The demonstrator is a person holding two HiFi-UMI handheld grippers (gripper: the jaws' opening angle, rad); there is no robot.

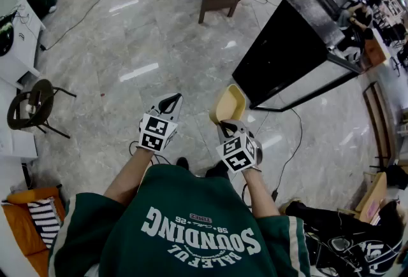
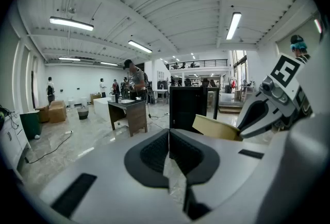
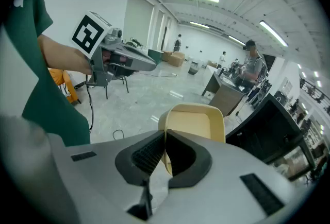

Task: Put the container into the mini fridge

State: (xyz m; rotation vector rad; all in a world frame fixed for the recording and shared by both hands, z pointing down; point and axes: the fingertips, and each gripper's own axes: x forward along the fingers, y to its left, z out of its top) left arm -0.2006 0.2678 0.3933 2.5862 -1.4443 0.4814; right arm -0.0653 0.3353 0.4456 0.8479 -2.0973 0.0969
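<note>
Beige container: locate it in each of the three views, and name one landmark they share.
Head view: the beige container is at centre, jutting forward from the right gripper.
Left gripper view: the container is right of centre, low against the black mini fridge.
Right gripper view: the container is at centre, rim clamped between the jaws.
Shared landmark: the fridge, upper right in the head view, far right in the right gripper view.
</note>
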